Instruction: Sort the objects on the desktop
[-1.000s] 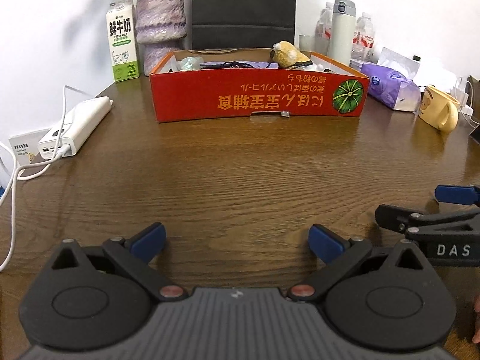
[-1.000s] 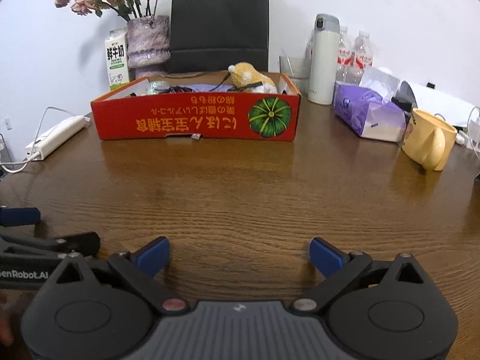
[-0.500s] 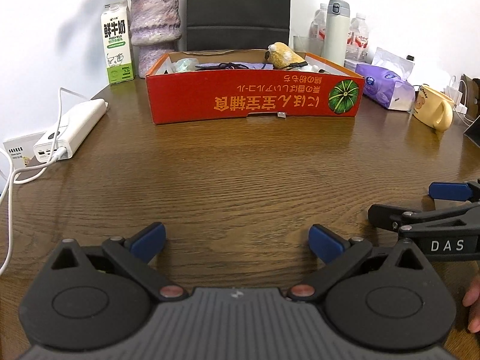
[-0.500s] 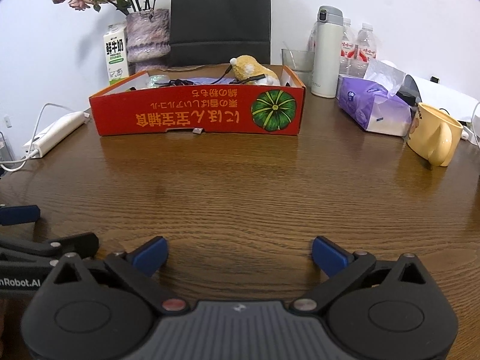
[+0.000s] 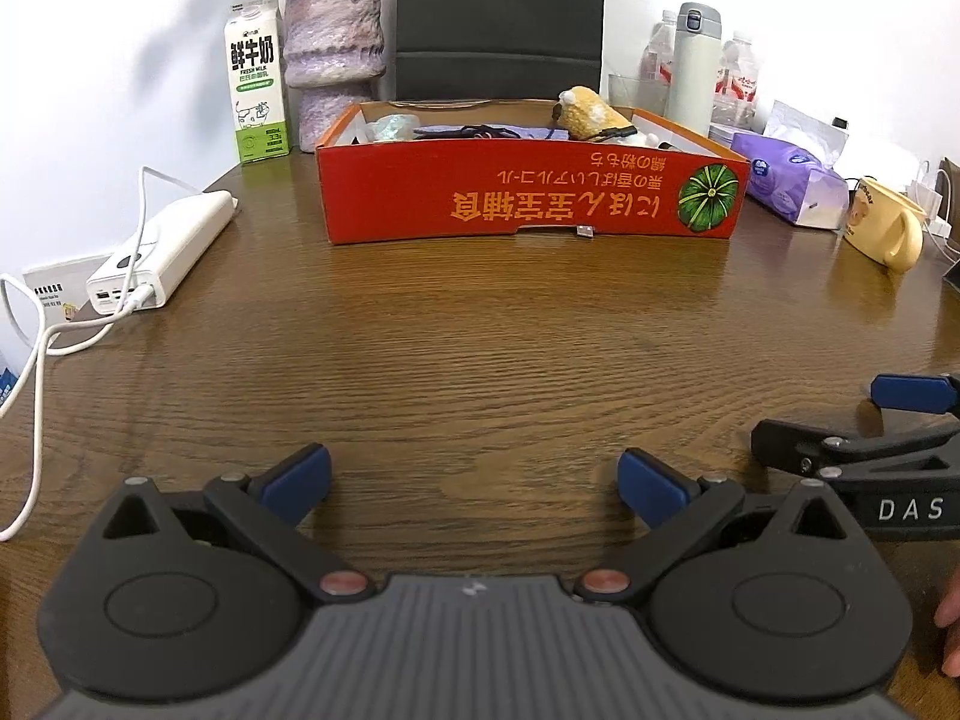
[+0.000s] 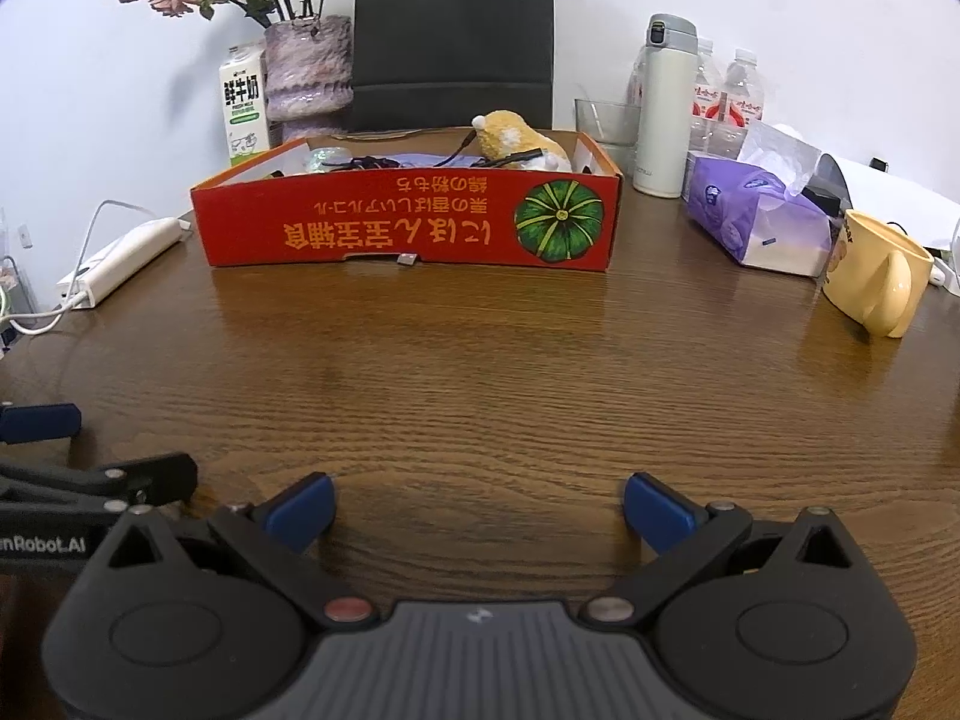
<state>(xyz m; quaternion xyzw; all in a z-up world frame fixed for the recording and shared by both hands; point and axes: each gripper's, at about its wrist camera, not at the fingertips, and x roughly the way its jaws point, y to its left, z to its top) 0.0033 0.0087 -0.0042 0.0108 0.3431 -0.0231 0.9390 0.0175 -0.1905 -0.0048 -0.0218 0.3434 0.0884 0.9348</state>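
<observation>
Grippers rest low over the near edge of a dark brown wood-grain table (image 5: 480, 330), side by side and both pointed at the far edge. Left gripper (image 5: 474, 474) has its blue-tipped fingers spread wide with nothing between them; right gripper (image 6: 478, 501) is likewise spread and empty. A shallow red cardboard box printed with a green pumpkin (image 6: 408, 228) sits toward the far edge, already holding a yellow plush toy (image 6: 519, 135), black cables and other small things. Probably it serves as the sorting bin. A tiny grey metal piece (image 6: 409, 258) lies on the table touching the box's front wall, perhaps left to sort. A yellow ceramic mug (image 6: 879, 273) lies tipped near the right edge.
</observation>
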